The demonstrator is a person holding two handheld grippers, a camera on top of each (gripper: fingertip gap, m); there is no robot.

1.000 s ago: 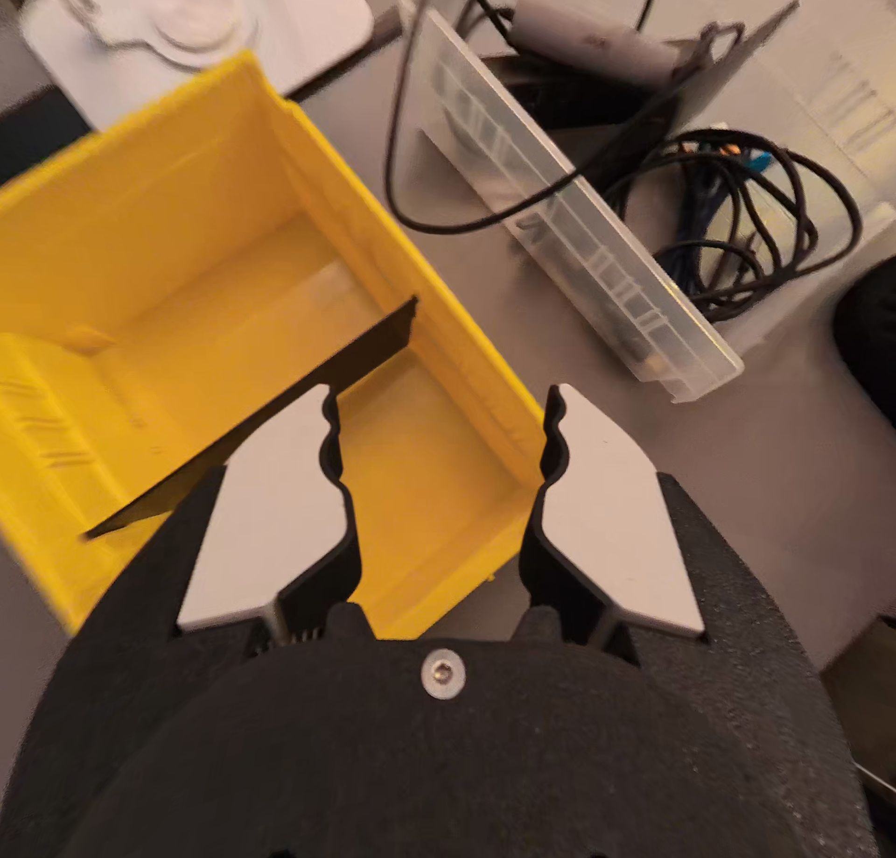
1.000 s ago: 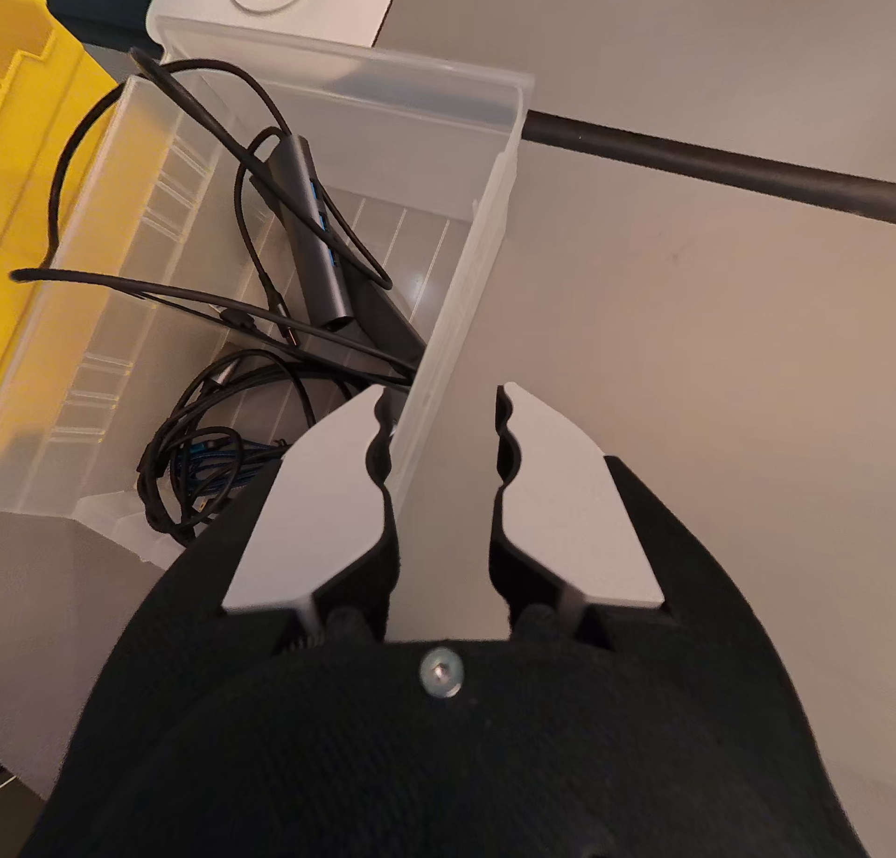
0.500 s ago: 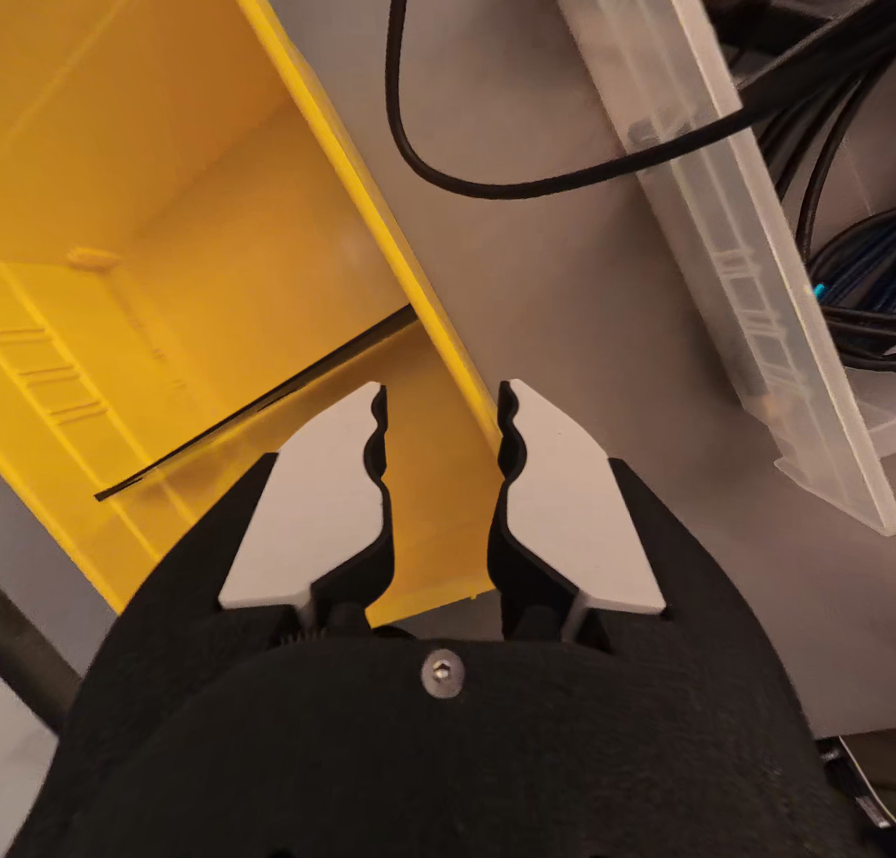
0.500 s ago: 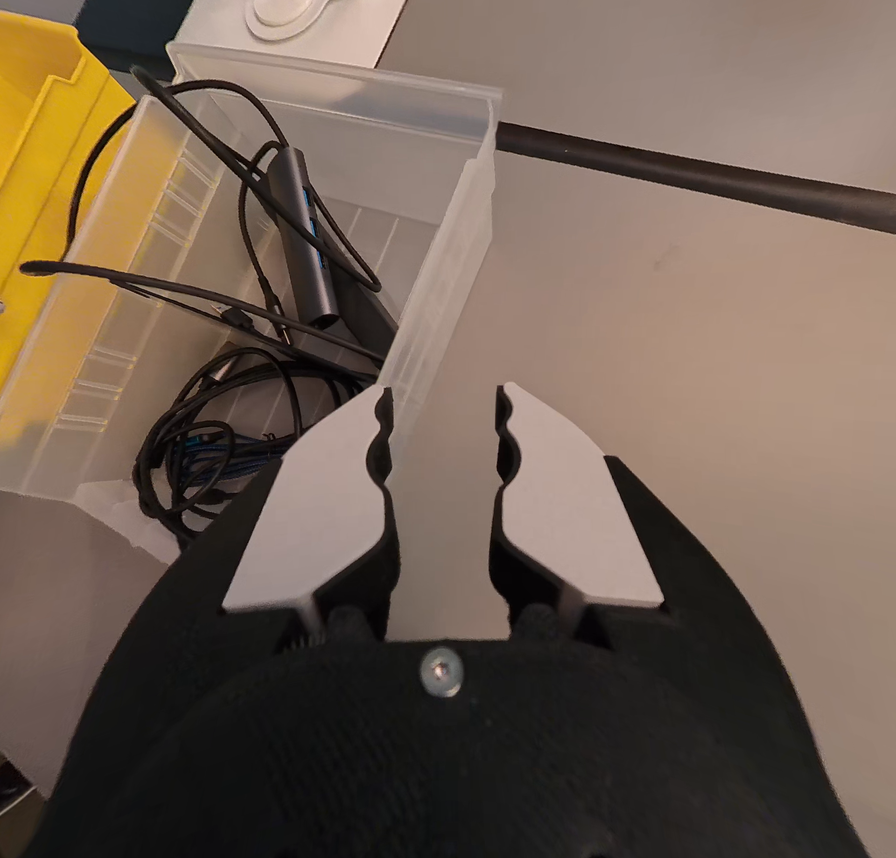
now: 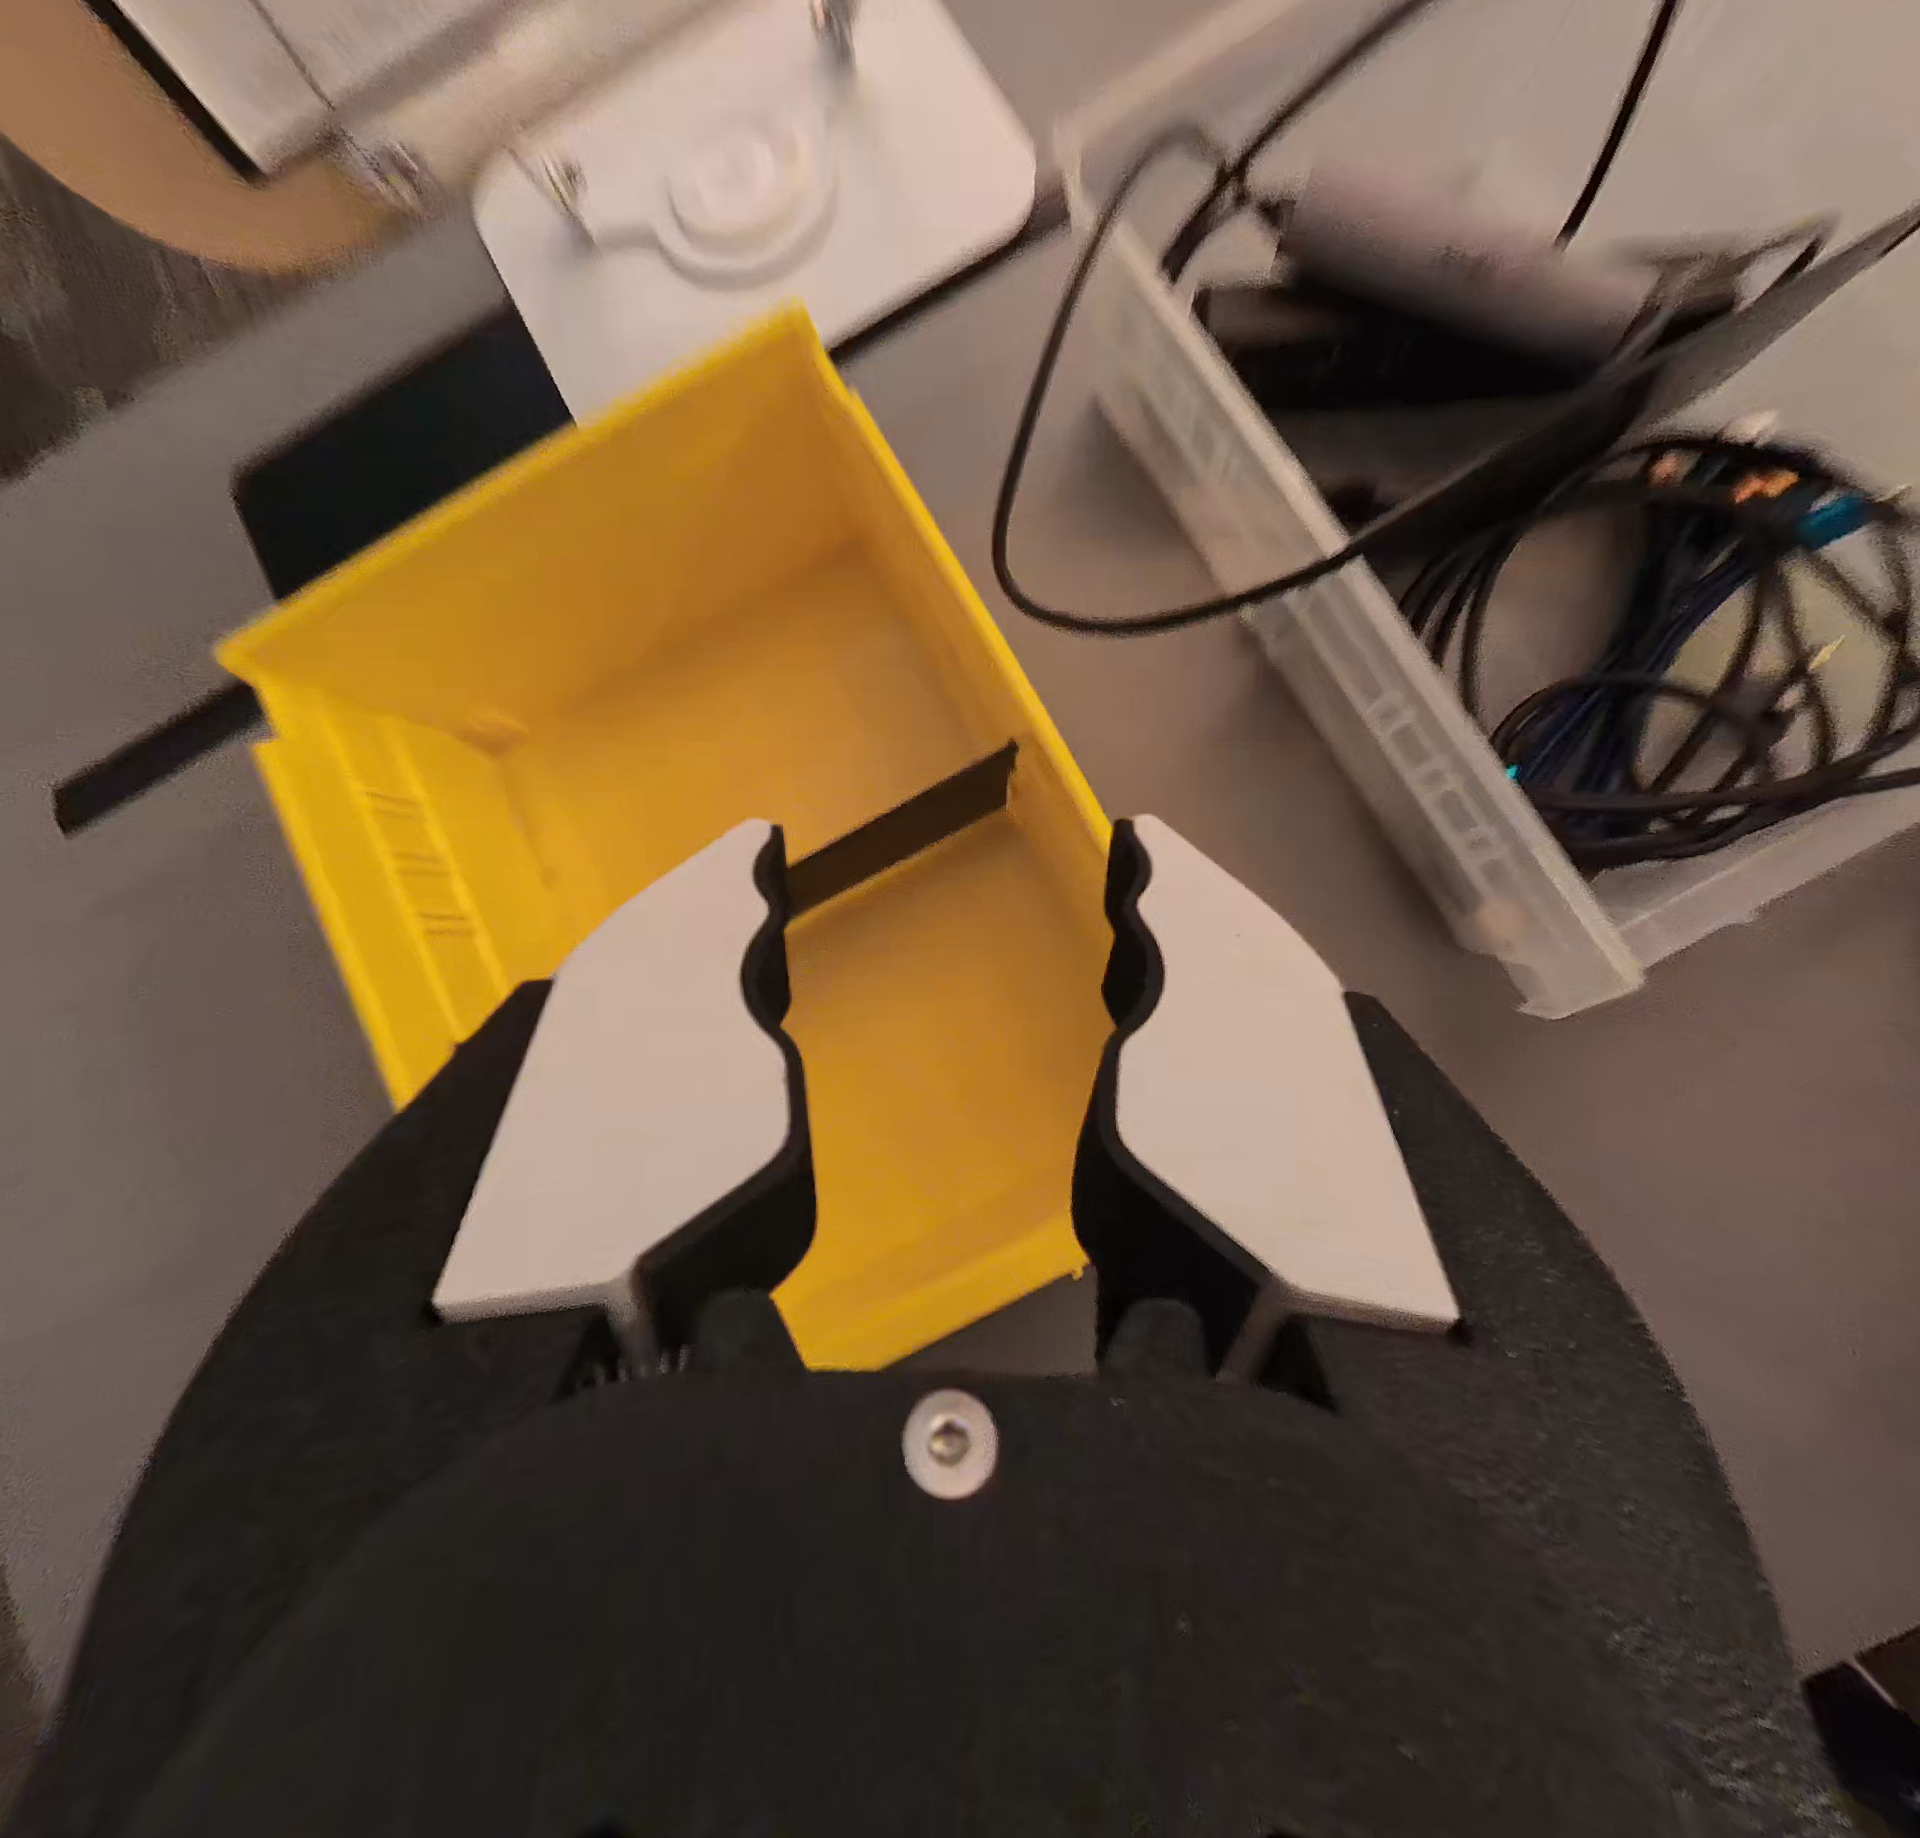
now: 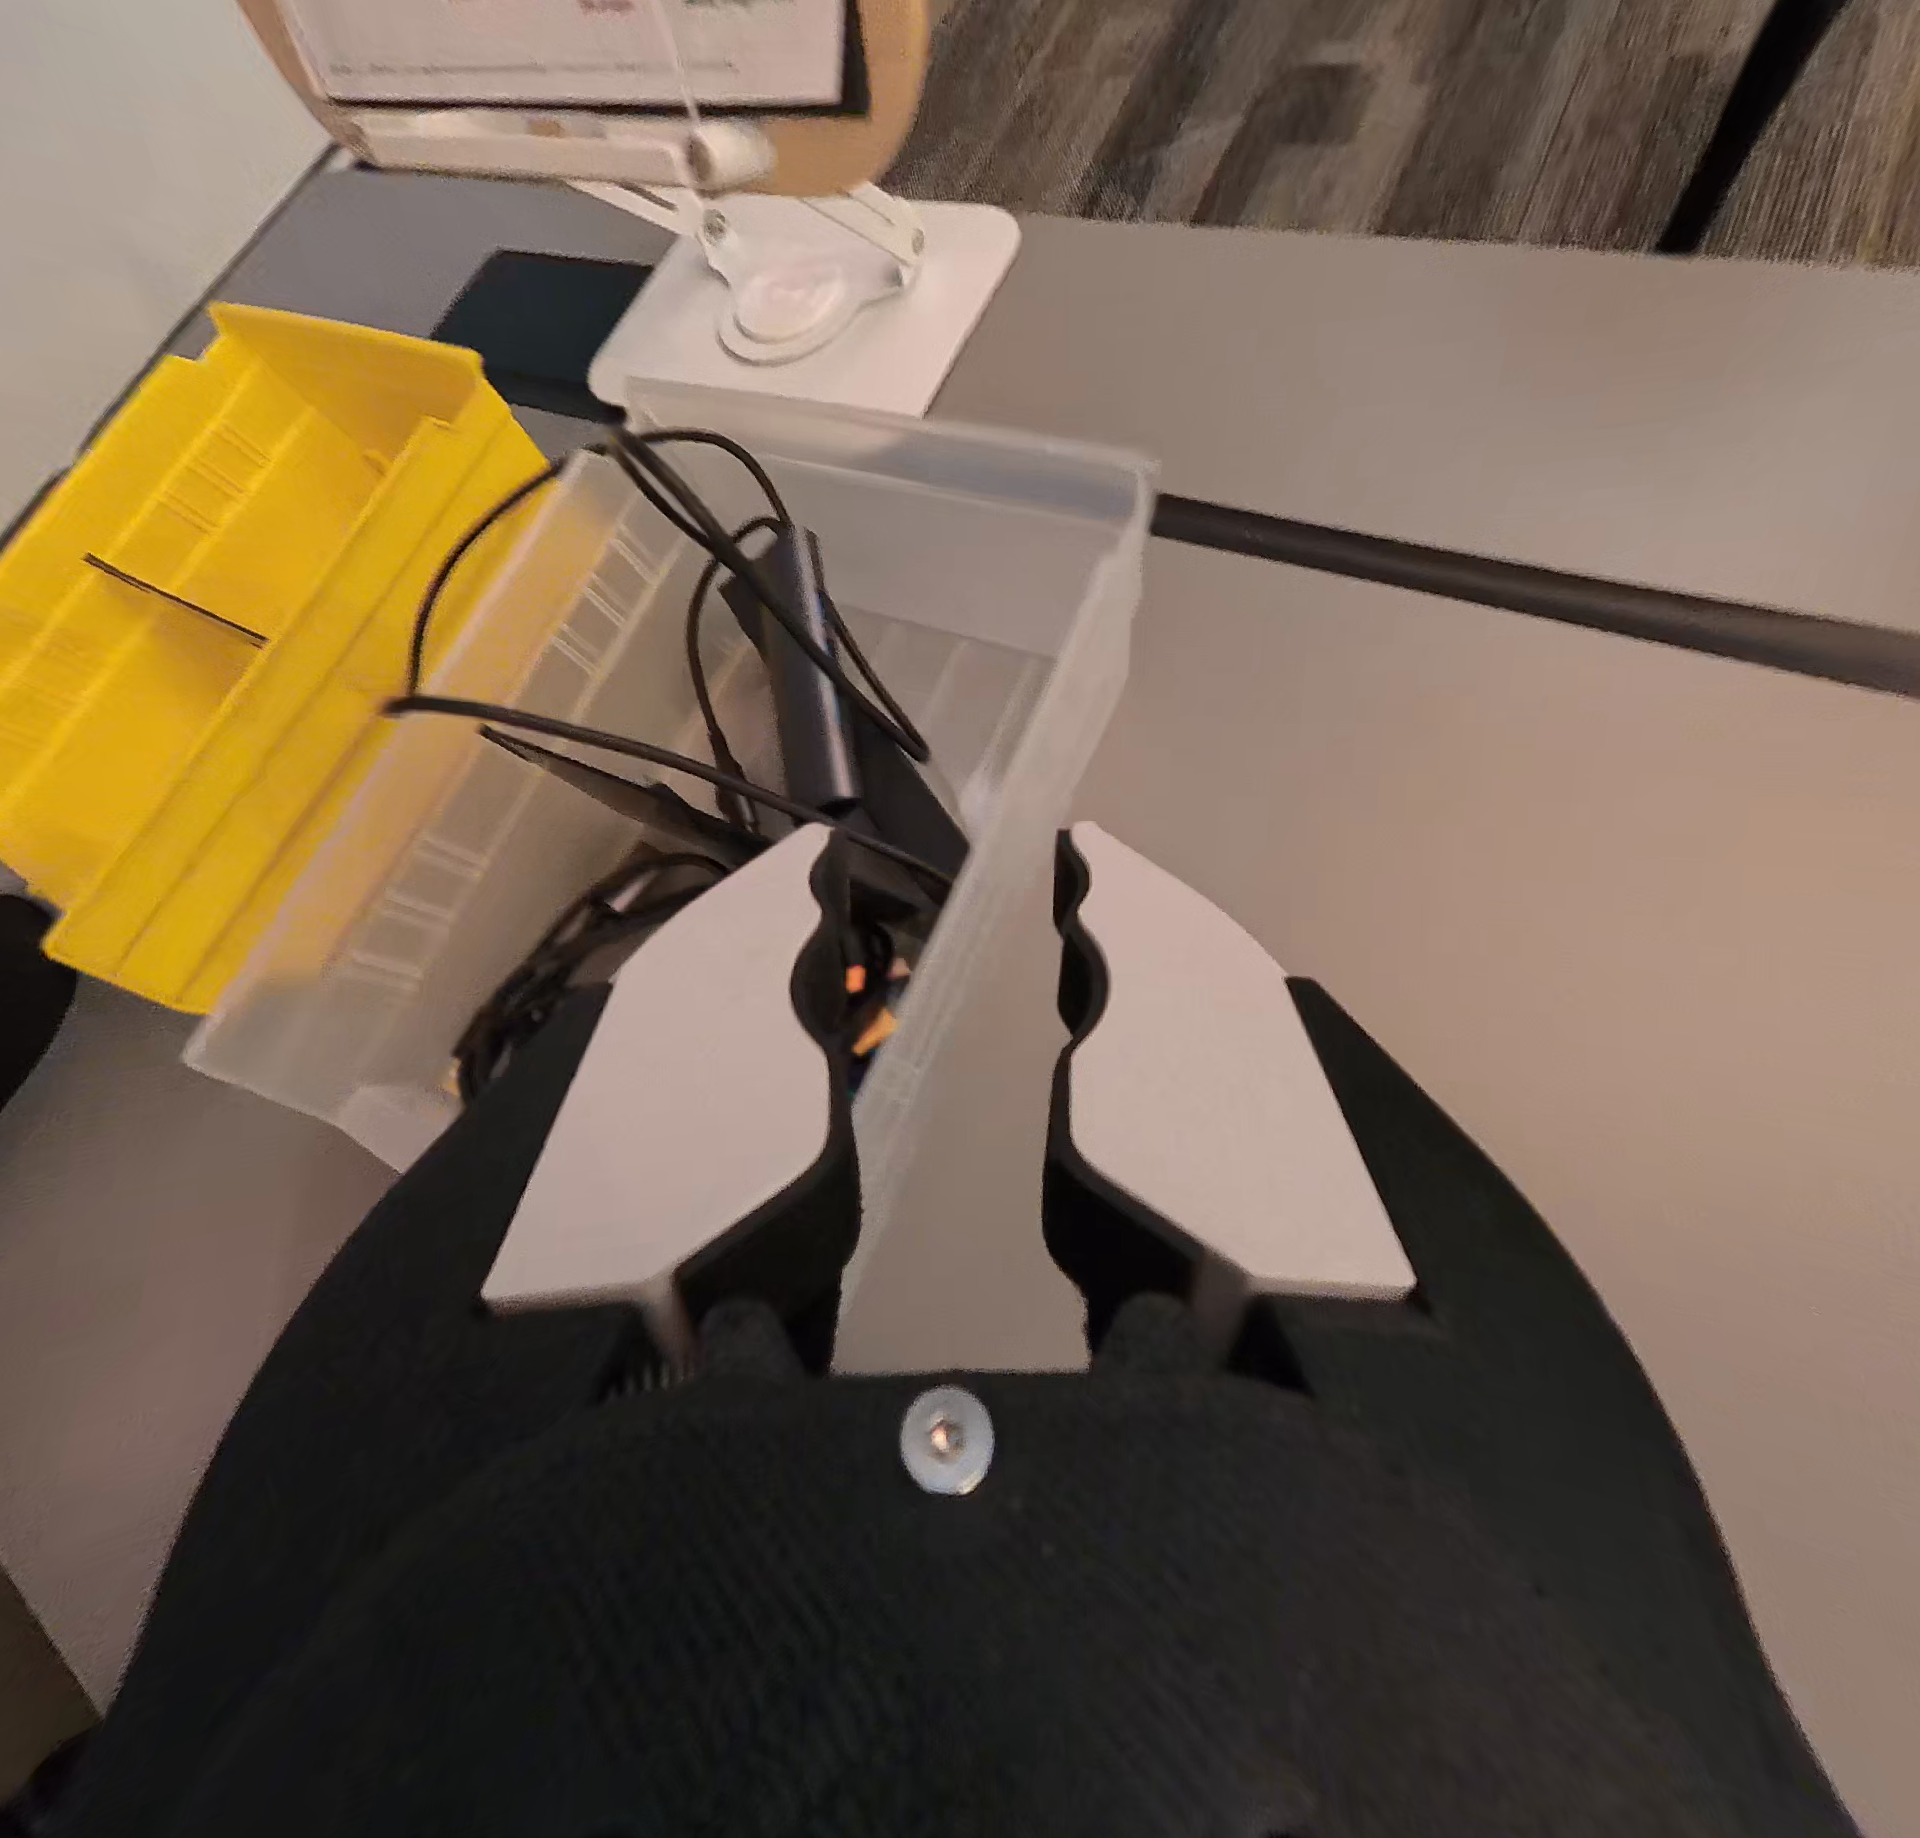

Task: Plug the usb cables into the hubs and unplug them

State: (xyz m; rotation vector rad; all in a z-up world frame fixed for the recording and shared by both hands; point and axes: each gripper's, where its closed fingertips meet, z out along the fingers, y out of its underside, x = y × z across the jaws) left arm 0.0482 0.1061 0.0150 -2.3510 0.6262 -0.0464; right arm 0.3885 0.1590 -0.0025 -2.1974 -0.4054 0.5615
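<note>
The left tongs hang spread and empty above the near end of a yellow bin, whose black divider shows between the fingers. The right tongs are also spread and empty, straddling the near wall of a clear bin without visibly touching it. Both bins sit side by side on the grey tabletop. Inside the clear bin lies a dark hub, tilted, with black cables coiled at the near end and 1 looping over the wall toward the yellow bin. Beyond stands a white stand carrying a screen.
</note>
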